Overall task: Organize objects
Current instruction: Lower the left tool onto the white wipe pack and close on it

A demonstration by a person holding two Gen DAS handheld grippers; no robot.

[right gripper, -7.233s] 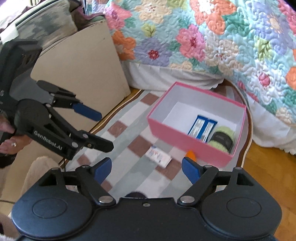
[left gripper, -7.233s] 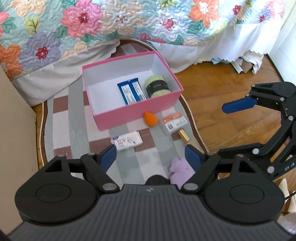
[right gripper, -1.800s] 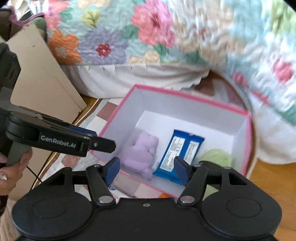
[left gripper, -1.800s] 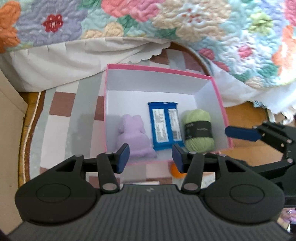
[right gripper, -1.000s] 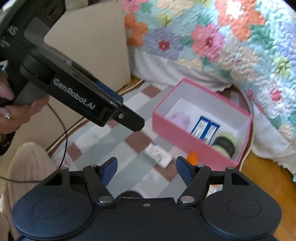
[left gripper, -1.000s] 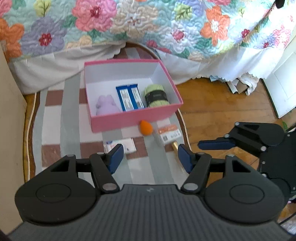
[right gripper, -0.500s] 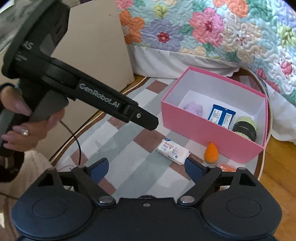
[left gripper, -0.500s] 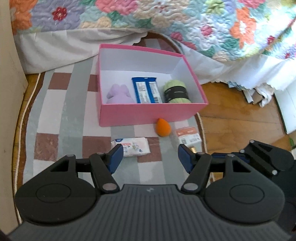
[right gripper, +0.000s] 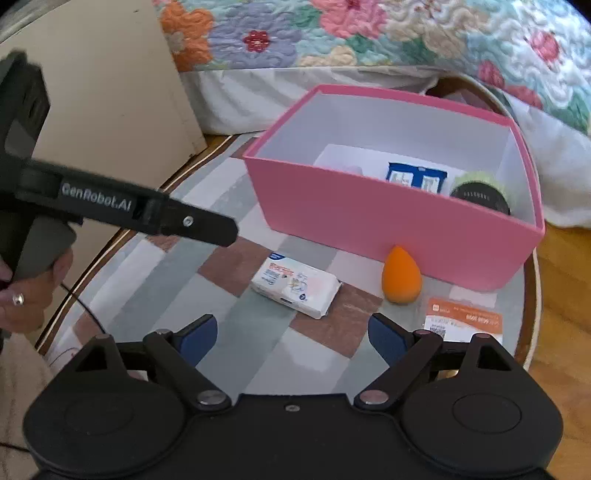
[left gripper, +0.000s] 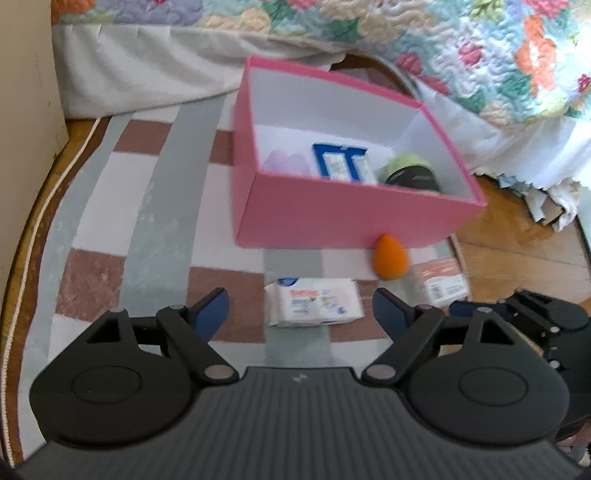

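A pink box point(left gripper: 343, 218) point(right gripper: 388, 225) stands on the striped rug. In it lie a purple plush point(left gripper: 286, 164), a blue packet point(left gripper: 341, 164) point(right gripper: 415, 177) and a green yarn ball point(left gripper: 410, 173) point(right gripper: 480, 192). In front of the box lie a white tissue pack point(left gripper: 314, 302) point(right gripper: 295, 286), an orange sponge point(left gripper: 389, 256) point(right gripper: 400, 275) and an orange-and-white card point(left gripper: 441, 282) point(right gripper: 463, 319). My left gripper point(left gripper: 301, 314) is open and empty, low over the tissue pack. My right gripper point(right gripper: 291, 338) is open and empty, just short of the pack and the card.
A bed with a floral quilt point(left gripper: 369, 33) point(right gripper: 369, 33) runs behind the box. A beige panel point(right gripper: 103, 99) stands at the left. Wooden floor point(left gripper: 517, 243) lies to the right of the rug point(left gripper: 122, 221). The left gripper's arm point(right gripper: 129, 212) crosses the right wrist view.
Both grippers have come lower and closer to the tissue pack and the box. Both stay open and empty.
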